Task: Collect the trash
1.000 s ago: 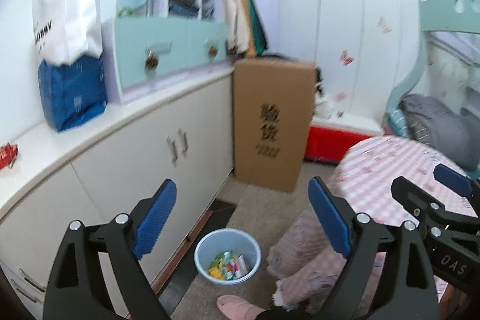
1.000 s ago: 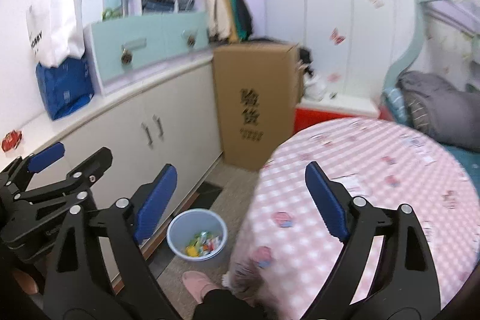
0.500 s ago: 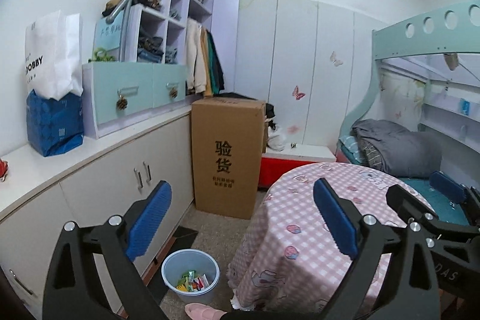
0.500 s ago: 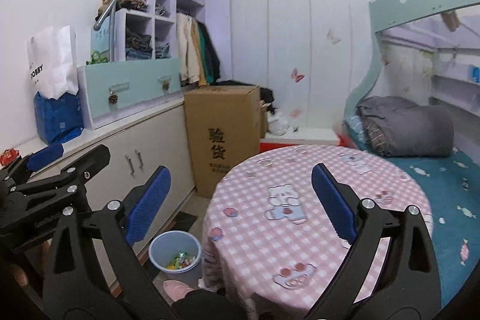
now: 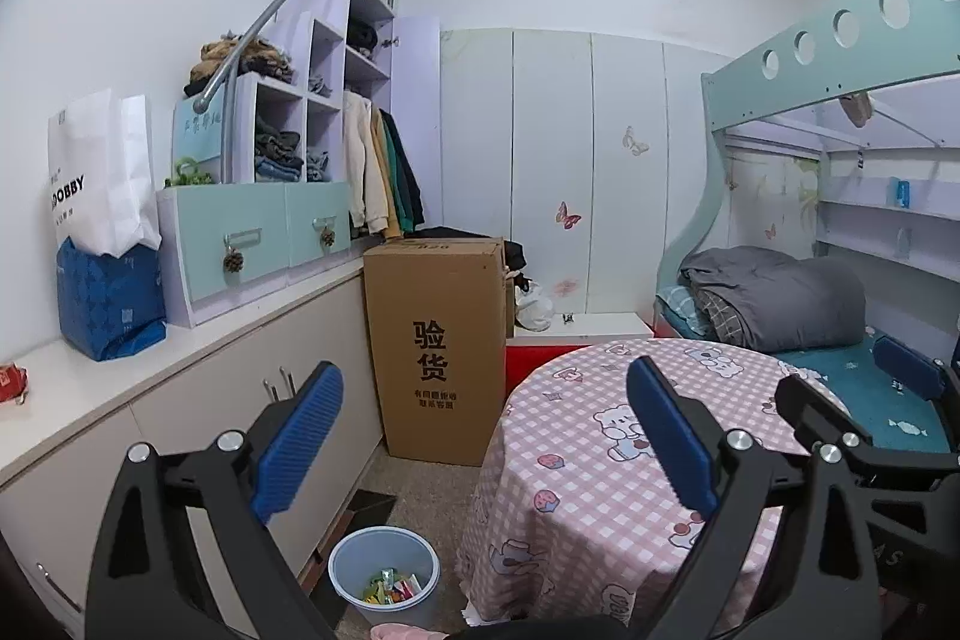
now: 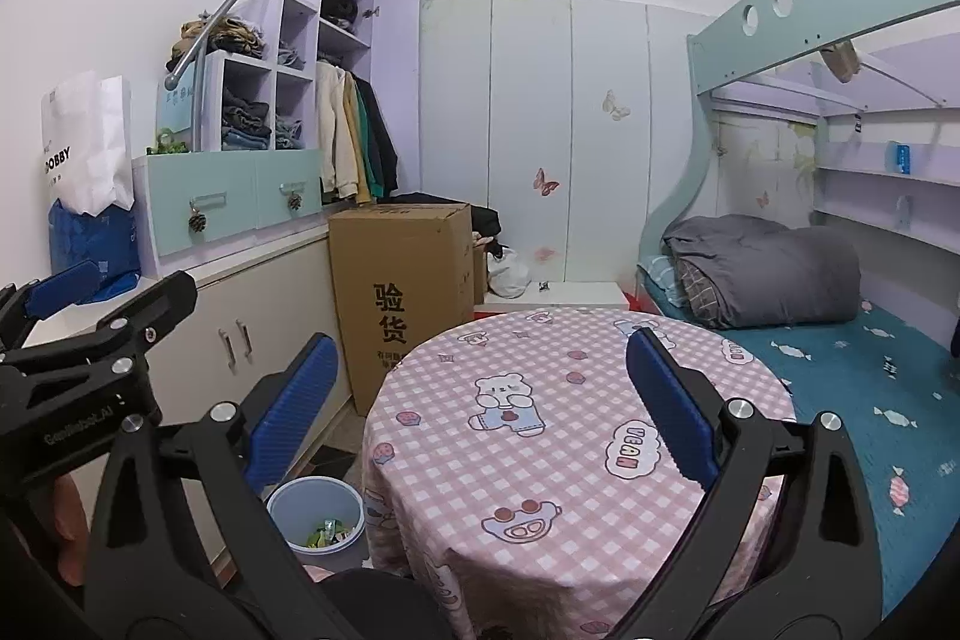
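Note:
A light blue waste bin (image 5: pixel 384 574) stands on the floor between the cabinets and the round table, with colourful wrappers (image 5: pixel 391 591) inside. It also shows in the right wrist view (image 6: pixel 316 514). My left gripper (image 5: pixel 483 436) is open and empty, held high above the bin and table edge. My right gripper (image 6: pixel 477 409) is open and empty above the round table with the pink checked cloth (image 6: pixel 570 436). The left gripper also shows at the left of the right wrist view (image 6: pixel 78 340). No trash shows on the tablecloth.
White cabinets (image 5: pixel 198 400) with a counter run along the left, holding a blue bag (image 5: pixel 108 298) and a small red packet (image 5: pixel 12 379). A tall cardboard box (image 5: pixel 438 346) stands behind the bin. A bunk bed (image 6: pixel 810 316) with a grey blanket fills the right.
Both grippers have risen and tilted up and right, from looking down at the bin to looking across the room. The table now fills the right wrist view. Both stay open.

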